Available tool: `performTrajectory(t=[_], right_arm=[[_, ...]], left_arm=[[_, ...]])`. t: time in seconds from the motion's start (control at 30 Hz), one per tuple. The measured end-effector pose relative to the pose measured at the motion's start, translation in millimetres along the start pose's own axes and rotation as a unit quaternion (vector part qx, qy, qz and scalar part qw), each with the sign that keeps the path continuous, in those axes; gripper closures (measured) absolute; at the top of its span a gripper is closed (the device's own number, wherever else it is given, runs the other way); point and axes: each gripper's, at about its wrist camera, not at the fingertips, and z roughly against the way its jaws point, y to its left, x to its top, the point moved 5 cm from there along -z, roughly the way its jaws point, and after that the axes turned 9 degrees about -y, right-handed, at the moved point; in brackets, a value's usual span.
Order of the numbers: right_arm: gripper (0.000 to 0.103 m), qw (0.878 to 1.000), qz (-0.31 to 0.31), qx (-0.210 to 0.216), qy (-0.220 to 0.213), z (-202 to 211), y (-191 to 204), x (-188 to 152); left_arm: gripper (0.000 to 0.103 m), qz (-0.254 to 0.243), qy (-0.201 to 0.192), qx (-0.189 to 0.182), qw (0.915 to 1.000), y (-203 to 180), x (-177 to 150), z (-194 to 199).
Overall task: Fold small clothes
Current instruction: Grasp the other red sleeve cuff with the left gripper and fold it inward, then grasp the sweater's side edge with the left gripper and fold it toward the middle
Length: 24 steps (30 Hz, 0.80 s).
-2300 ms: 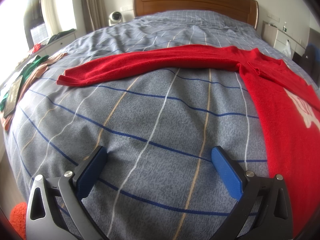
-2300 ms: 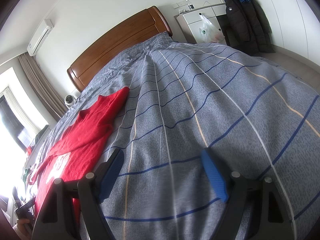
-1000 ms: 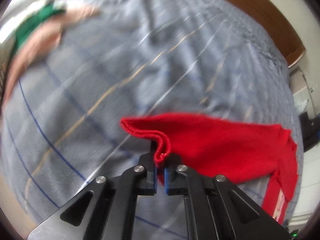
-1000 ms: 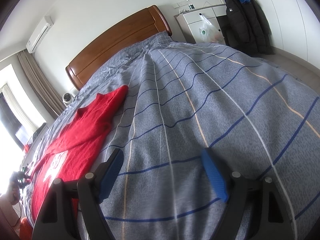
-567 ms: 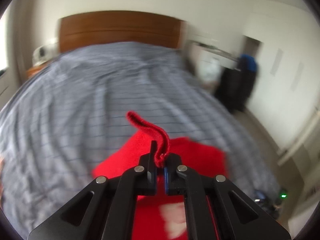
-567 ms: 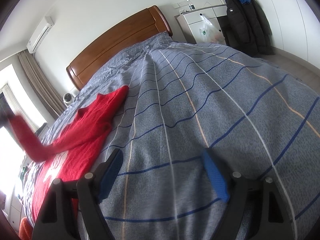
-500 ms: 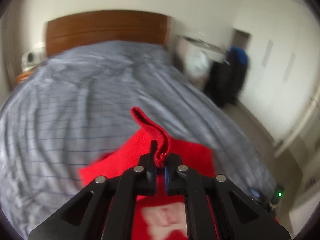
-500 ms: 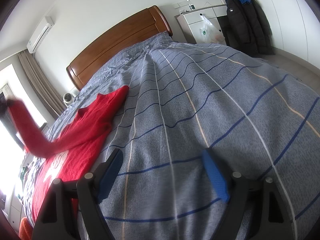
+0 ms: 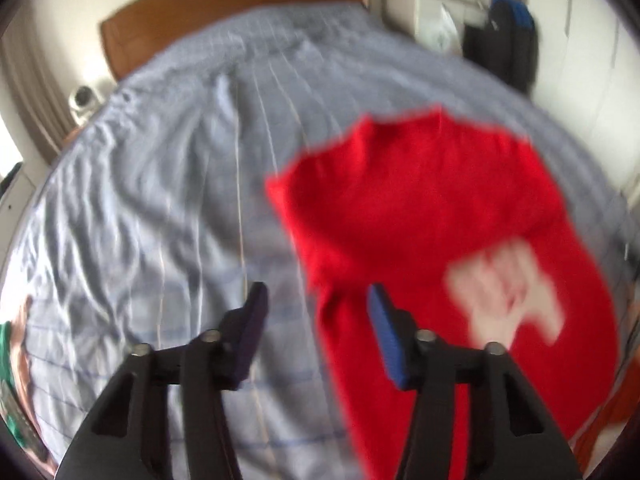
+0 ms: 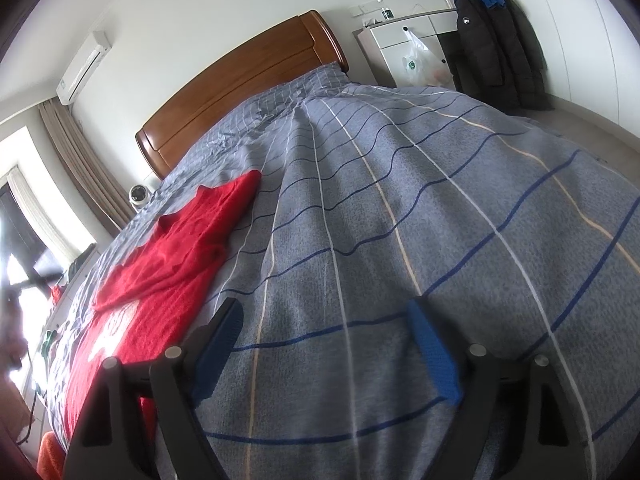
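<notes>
In the left wrist view, which is blurred, the left gripper (image 9: 316,300) has just been opening: its blue pads now stand apart with nothing between them, over the grey striped bedcover (image 9: 160,208). Just right of it the red sweater (image 9: 420,208) lies on the bed, one sleeve folded across its body; a white printed patch (image 9: 508,288) shows on the chest, too smeared to read. In the right wrist view the sweater (image 10: 176,248) lies at the left side of the bed, the folded sleeve draped over the body and part of the white print showing below it, also unreadable. Behind stand the wooden headboard (image 10: 248,80) and, further right, a white plastic bag (image 10: 416,64) with a round green logo whose lettering cannot be made out. The right gripper (image 10: 324,340) hovers released, jaws wide and empty, above bare bedcover, well apart from the sweater.
</notes>
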Motion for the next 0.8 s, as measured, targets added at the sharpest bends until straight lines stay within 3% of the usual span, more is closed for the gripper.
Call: performTrajectory(t=[0.1,0.2,0.27,0.3,0.33,0.47,0.8], right_arm=[[0.019,1.0,0.002,-0.002,0.0,-1.1,0.8,0.0],[0.019,1.0,0.004,-0.005,0.001,-1.4,2.4,-0.5],[0.019,1.0,0.007,-0.007,0.002,-1.4,3.3,-1.0],[0.019,1.0,0.008,-0.008,0.002,-1.3,3.6,-1.3],[0.019,1.0,0.008,-0.009,0.002,-1.4,4.1,-1.6],[0.019,1.0,0.008,-0.009,0.002,-2.4,4.2,-1.5],[0.019,1.0,0.007,-0.007,0.001,-3.6,3.4,-1.1]], left_arm=[[0.056,-0.025,0.016,-0.02,0.9993,-14.1,-22.7,-17.3],[0.057,-0.007,0.011,0.005,0.9999,-21.5,-21.2,-43.8],[0.065,0.049,-0.002,0.026,0.9985,-10.7,-16.5,-59.3],[0.089,0.075,-0.011,0.031,0.9967,-5.3,-15.4,-60.1],[0.096,0.114,-0.024,0.031,0.9927,2.4,-18.5,-60.1],[0.098,0.18,-0.046,0.036,0.982,15.7,-42.4,-54.1],[0.095,0.187,-0.043,0.034,0.9809,18.6,-44.6,-55.8]])
